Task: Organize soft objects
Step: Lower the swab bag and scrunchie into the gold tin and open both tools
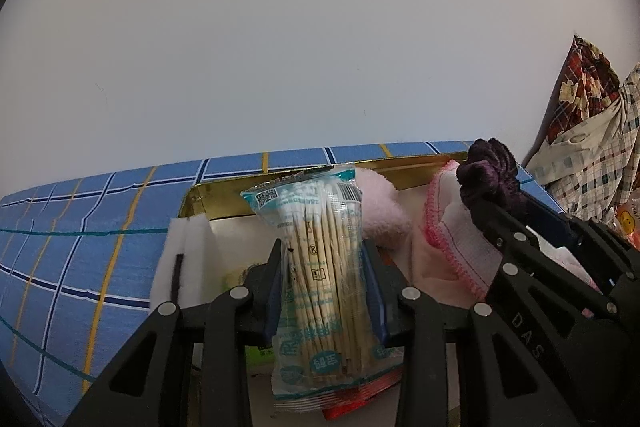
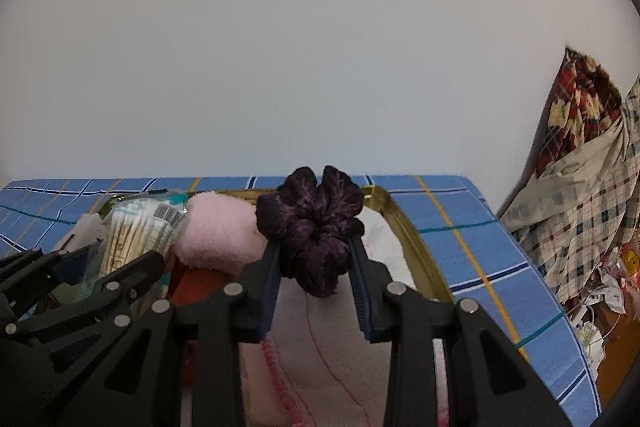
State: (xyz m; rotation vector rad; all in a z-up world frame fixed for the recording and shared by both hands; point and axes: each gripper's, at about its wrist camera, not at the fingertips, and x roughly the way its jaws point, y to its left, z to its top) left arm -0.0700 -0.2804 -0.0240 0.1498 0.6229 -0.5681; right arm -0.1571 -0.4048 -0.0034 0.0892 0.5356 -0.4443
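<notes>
My left tool (image 1: 326, 283) is clamped on the swab packet (image 1: 320, 259), long axis upright; my right tool (image 2: 316, 267) is clamped on the purple scrunchie (image 2: 314, 227), both over the gold-rimmed box (image 2: 404, 223) just below.

A bed or table draped in a blue plaid cloth (image 2: 472, 239), crossed by yellow, white and teal lines, carries the scene. Sitting directly on it is a gold-rimmed box (image 2: 404, 227), its rim running across the cloth toward the wall. Past the cloth's right edge, a heap of checked and red plaid fabric (image 2: 588, 187) piles up.
</notes>
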